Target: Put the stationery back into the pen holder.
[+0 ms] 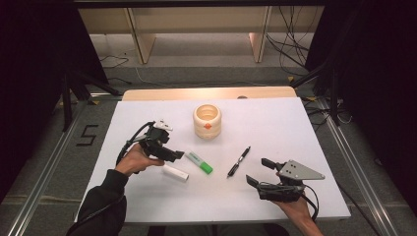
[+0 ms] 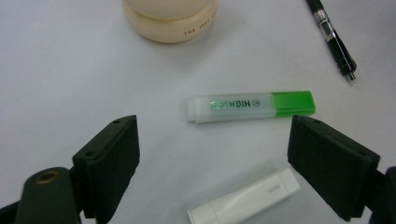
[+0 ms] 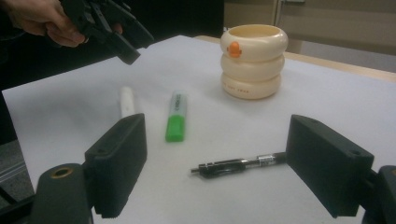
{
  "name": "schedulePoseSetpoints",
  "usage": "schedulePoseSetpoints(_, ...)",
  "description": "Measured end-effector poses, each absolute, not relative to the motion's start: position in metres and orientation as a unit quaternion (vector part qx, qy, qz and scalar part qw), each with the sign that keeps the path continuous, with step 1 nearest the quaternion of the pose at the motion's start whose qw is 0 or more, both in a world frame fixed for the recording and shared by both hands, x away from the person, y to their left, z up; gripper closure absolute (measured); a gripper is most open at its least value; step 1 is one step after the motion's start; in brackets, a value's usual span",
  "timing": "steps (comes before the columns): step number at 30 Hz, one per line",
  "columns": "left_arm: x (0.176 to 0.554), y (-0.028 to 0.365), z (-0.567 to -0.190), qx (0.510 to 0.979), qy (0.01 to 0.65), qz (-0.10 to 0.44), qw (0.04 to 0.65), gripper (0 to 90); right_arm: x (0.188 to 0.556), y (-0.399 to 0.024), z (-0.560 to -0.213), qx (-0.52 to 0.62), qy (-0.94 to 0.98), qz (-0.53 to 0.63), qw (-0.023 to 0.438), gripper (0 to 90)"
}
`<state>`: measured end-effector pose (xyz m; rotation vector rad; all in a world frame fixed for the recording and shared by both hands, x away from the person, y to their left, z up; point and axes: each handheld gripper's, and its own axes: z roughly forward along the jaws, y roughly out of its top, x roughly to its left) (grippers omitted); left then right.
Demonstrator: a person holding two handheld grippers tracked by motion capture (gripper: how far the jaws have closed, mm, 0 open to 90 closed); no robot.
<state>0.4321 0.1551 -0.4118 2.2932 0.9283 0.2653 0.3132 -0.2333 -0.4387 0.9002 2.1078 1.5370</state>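
Highlighter [image 1: 199,162] lies flat mid-tabletop, green cap toward the person's right, just off the left gripper [image 1: 173,155]. Left gripper hovers over it, jaws spread wide, holding nothing; in its own view the highlighter [image 2: 250,106] sits between and a bit beyond the jaws. White stick [image 1: 176,173] lies near it on the person's side, apart but close [image 2: 245,203]. Pen [image 1: 239,162] lies to the right, well apart, in front of the right gripper [image 1: 258,172], which also stands wide open and empty, low near the front edge. Cup [image 1: 207,121] stands upright behind, near the highlighter's far end.

Risks, as I judge: the jaws straddle the highlighter lengthwise, not across, so closing as is would likely pinch the ends and pop it loose or skid it. One jaw coming down could clip the white stick and roll it. Pushing forward too far bumps the cup.

Room: tabletop [image 1: 305,128] has wide bare space left, right and at the back; front edge is close to both hands, so anything rolling that way could drop off.
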Motion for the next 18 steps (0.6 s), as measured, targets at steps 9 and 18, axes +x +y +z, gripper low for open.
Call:
schedulePoseSetpoints(9, 0.424, 0.145, -0.419, 0.912, 0.303, 0.078, 0.265, 17.7, 0.313, -0.231, -0.439, 0.317, 0.752, 0.546, 0.189, 21.4)
schedulePoseSetpoints(18, 0.419, 0.143, -0.422, 0.928, 0.278, 0.074, 0.237, 18.1, 0.313, -0.23, -0.439, 0.316, 0.755, 0.543, 0.189, 21.4)
